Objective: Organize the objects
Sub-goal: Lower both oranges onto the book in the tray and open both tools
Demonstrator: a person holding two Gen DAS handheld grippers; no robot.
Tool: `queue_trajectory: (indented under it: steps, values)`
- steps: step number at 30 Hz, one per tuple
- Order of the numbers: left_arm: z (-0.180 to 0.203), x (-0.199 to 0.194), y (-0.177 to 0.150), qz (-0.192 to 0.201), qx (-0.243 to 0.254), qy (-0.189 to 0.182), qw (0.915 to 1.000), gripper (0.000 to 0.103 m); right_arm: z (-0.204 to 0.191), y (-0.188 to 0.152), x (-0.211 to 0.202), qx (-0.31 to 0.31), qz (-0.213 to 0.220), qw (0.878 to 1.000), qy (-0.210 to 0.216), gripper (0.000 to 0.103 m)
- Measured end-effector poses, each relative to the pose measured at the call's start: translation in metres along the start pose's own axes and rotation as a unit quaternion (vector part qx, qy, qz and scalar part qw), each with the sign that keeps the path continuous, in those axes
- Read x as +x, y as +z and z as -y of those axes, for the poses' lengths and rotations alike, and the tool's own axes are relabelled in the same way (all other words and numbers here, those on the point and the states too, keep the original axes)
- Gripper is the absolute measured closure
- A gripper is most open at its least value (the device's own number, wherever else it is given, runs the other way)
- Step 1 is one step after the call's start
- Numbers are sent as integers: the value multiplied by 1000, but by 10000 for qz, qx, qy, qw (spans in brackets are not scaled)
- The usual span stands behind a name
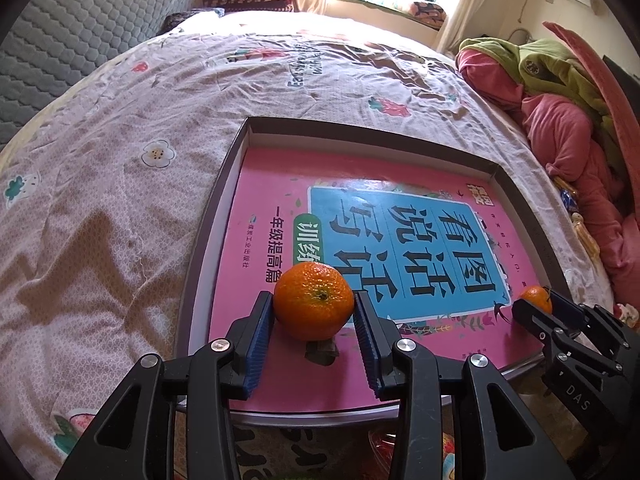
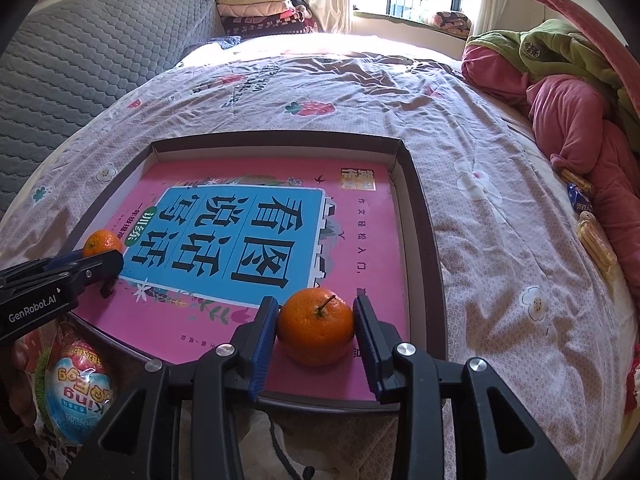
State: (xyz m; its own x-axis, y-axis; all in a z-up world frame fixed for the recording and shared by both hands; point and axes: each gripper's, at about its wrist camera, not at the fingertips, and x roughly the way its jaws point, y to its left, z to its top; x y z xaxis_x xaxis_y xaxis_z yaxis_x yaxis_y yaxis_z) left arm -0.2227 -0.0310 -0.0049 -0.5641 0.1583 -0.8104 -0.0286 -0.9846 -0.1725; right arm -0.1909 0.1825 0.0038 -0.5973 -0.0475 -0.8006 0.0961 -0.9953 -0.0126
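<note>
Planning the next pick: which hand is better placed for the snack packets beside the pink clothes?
Right. The snack packets lie past the right rim of the tray, nearer the right gripper; the left gripper sits across it. Both hold tangerines.

At the bottom edge of the left wrist view, a red packet (image 1: 384,442) shows only a sliver between the black gripper arms, too little to identify. In the right wrist view, the snack bag (image 2: 78,396) at lower left is half covered by the left gripper (image 2: 86,258), which also hides the lower part of 1 orange (image 2: 102,241). The small wrapped items (image 2: 588,220) at the right edge are too small to name.
</note>
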Motion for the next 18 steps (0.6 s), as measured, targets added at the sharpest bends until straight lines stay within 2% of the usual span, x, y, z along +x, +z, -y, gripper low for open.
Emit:
queue_trajectory:
  steps: [2,5,18]
  values:
    - [1,-1,-1,5,3,12,10000,60,1,0,-1,27,13,10000,9,63]
    - [0,-4,0,53,-54,-66,9999,53,2,0,-3,38,33,10000,7,62]
    - [0,-29,-1,487,-18,-122,9987,52,5,3,-18,53,308,9995,-1,61]
